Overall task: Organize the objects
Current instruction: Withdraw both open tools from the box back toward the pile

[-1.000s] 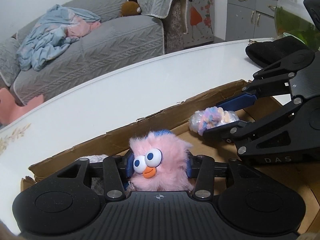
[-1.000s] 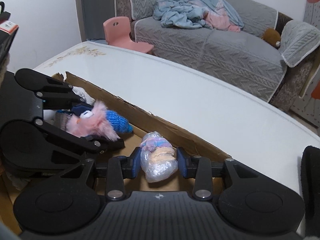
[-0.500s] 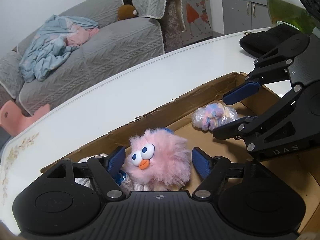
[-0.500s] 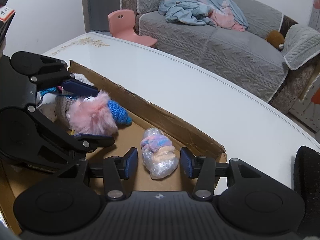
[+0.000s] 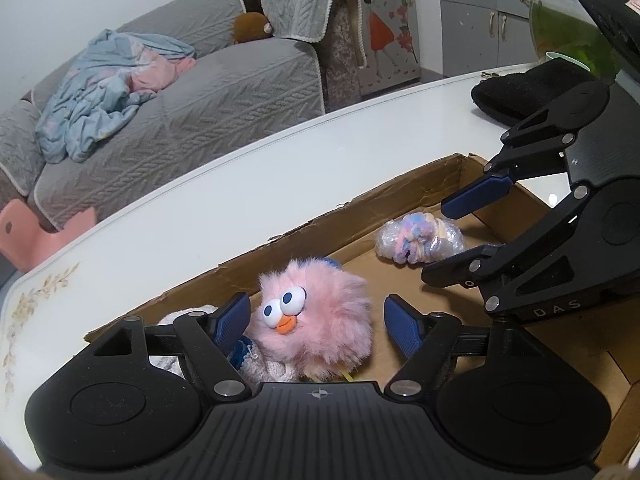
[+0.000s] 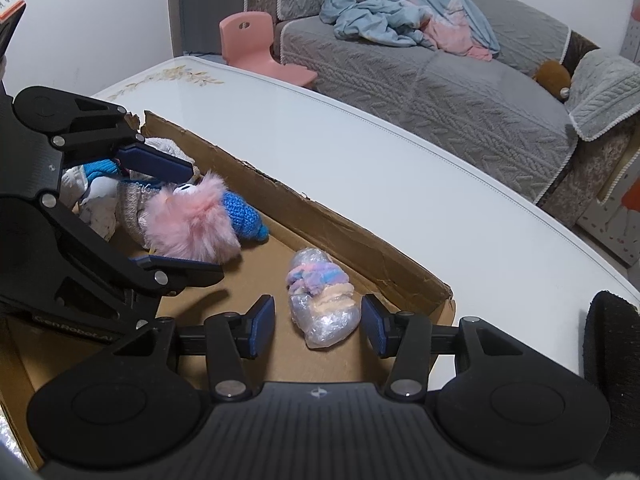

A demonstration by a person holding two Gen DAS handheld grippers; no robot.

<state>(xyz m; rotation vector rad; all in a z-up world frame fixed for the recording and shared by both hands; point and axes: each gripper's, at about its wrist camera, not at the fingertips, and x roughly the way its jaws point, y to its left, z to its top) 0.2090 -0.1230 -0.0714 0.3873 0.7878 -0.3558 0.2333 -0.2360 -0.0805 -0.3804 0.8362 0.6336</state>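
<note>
A fluffy pink toy with big eyes [image 5: 316, 316] lies in a shallow cardboard box [image 5: 360, 216] on the white table. My left gripper [image 5: 316, 324] is open around it, its pads clear of the fur. A plastic-wrapped pastel yarn bundle [image 6: 322, 300] lies on the box floor by the far wall. My right gripper [image 6: 318, 322] is open with the bundle between its fingers, not touching. The bundle also shows in the left wrist view [image 5: 420, 240], and the pink toy in the right wrist view [image 6: 192, 224].
A blue knitted toy [image 6: 244, 216] and other soft toys [image 6: 100, 200] are piled at the box's left end. A black pad [image 5: 532, 88] and a glass fishbowl [image 5: 568, 24] stand on the table at the right. A grey sofa [image 6: 440, 72] and pink chair [image 6: 256, 48] lie beyond.
Both grippers have opened, letting go of the pink toy and the wrapped bundle, which now rest in the box. Both grippers have drawn back and up a little.
</note>
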